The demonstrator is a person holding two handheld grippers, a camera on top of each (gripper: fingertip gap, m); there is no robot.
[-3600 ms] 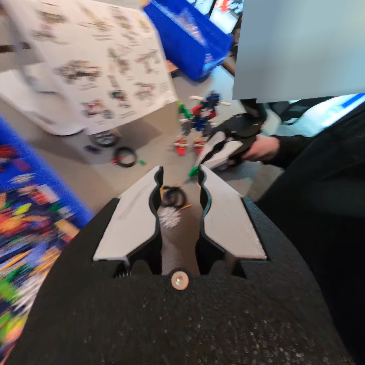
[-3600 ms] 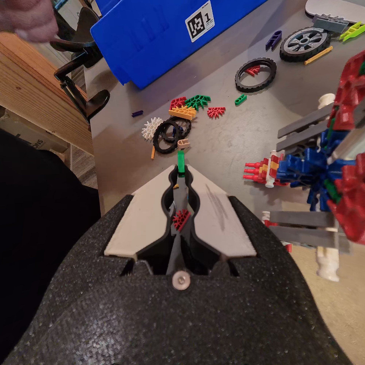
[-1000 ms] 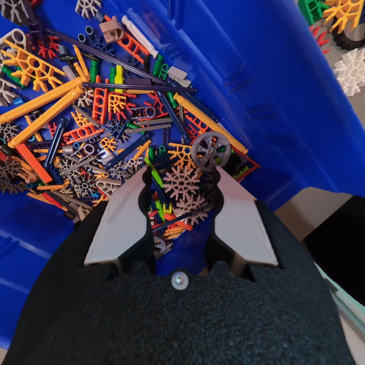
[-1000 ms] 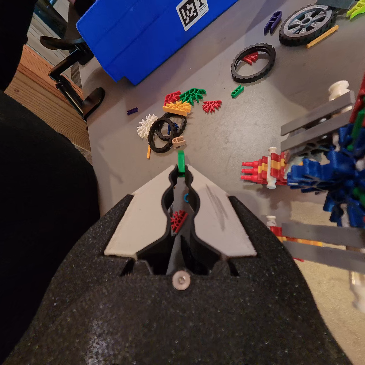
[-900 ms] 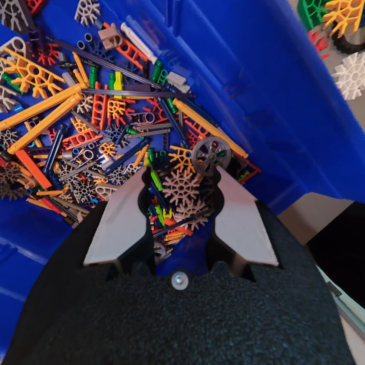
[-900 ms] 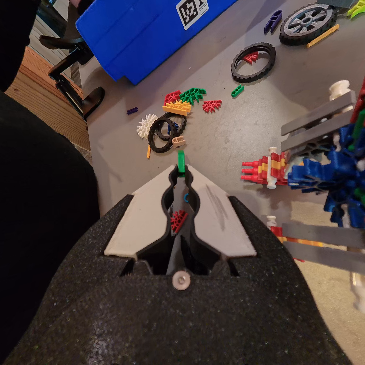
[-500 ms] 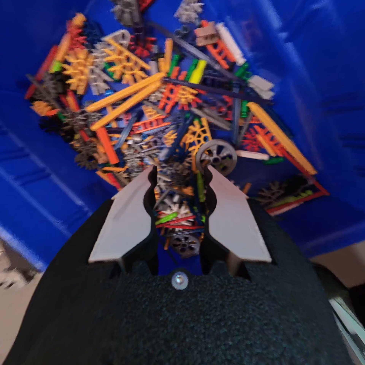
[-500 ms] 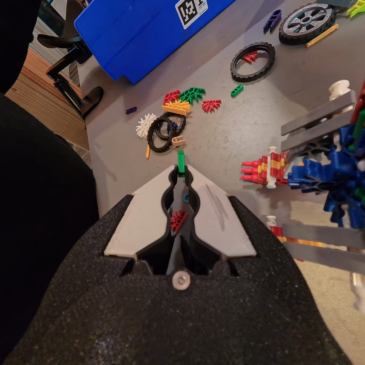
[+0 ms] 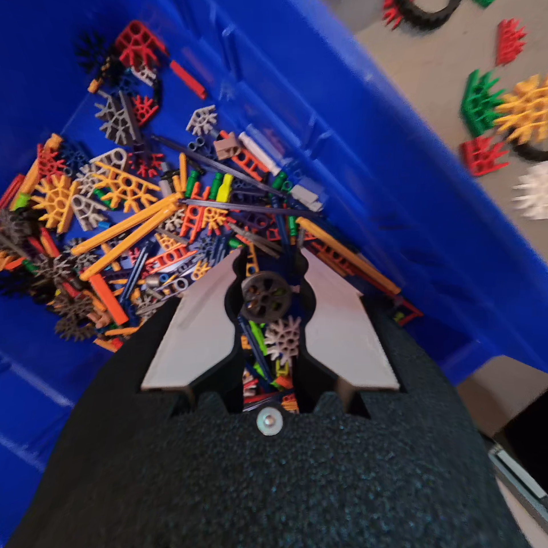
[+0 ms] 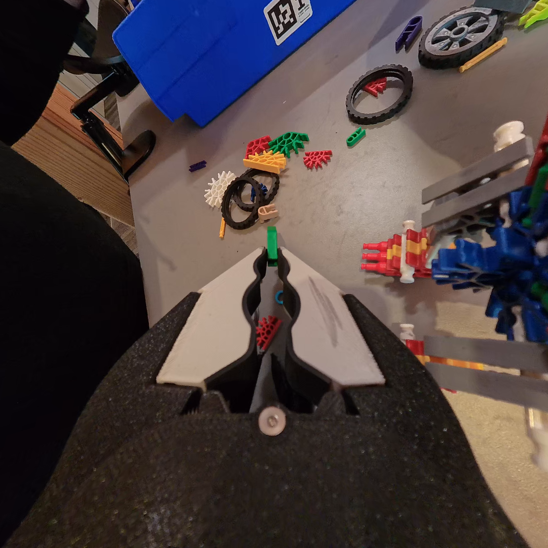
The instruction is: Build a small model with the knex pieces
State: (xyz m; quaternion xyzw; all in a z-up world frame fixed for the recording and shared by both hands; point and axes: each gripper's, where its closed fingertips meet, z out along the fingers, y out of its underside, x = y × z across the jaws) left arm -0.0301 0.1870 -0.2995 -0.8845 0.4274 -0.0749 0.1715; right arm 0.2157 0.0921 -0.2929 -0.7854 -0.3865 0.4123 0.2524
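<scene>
Desk: grey, carrying a blue bin, a built model and loose toy parts.
Bin: holding a heap of rods and connectors.
Model: blue, red and grey, standing to the right of the right gripper.
Left gripper: reaching into the bin, fingers partly spread, a grey wheel sitting between them; grip unclear.
Right gripper: hovering over the desk, tips pinching a green piece.
Tyres: two black rings lying just beyond the green piece.
</scene>
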